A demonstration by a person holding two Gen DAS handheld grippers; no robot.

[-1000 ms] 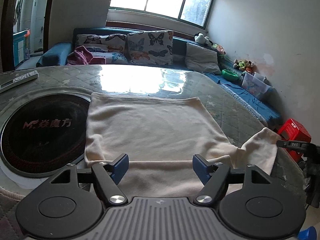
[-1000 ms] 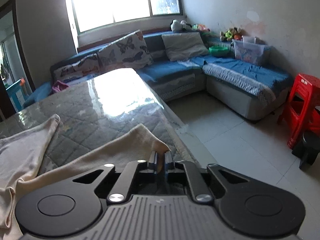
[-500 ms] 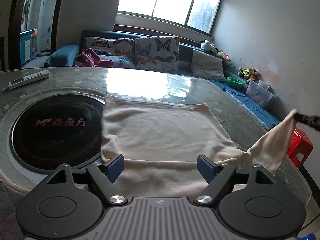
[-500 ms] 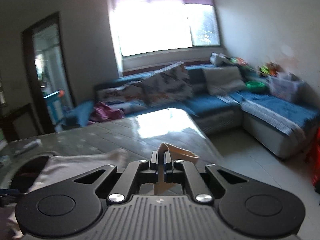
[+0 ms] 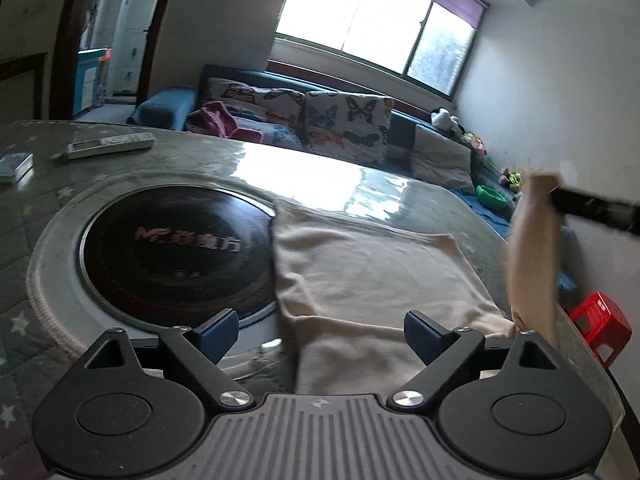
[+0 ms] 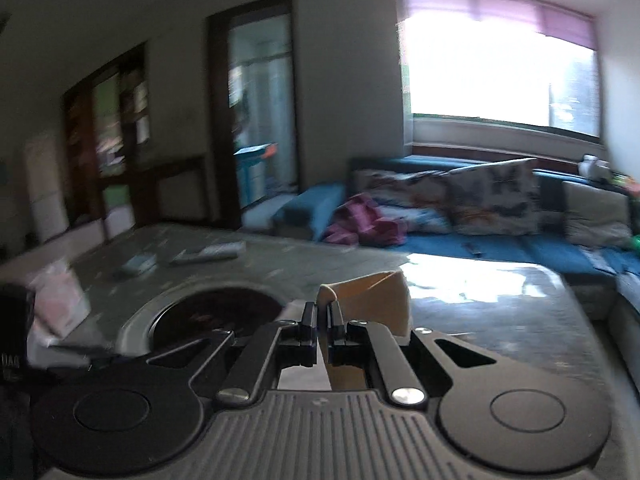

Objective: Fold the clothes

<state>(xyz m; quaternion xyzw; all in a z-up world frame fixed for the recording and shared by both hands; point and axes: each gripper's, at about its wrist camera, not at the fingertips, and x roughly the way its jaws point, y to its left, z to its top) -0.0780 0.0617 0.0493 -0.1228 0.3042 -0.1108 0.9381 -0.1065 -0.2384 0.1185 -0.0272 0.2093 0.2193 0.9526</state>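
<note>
A cream garment (image 5: 368, 272) lies flat on the glass-topped table (image 5: 224, 160), its left edge over the black round hob (image 5: 172, 248). My left gripper (image 5: 322, 330) is open and empty, low over the garment's near edge. My right gripper (image 6: 323, 322) is shut on the garment's sleeve (image 6: 376, 300). In the left wrist view the sleeve (image 5: 532, 248) rises from the table at the right, with the right gripper's fingers (image 5: 592, 206) holding its end up high.
A remote (image 5: 110, 145) and a small flat device (image 5: 14, 164) lie at the table's far left. A blue sofa with butterfly cushions (image 5: 344, 124) runs behind the table. A red stool (image 5: 600, 320) stands on the floor at the right.
My right gripper has lifted the sleeve off the table's right side, raised it high and swung it leftward. My left gripper stays open and has risen and tilted slightly.
</note>
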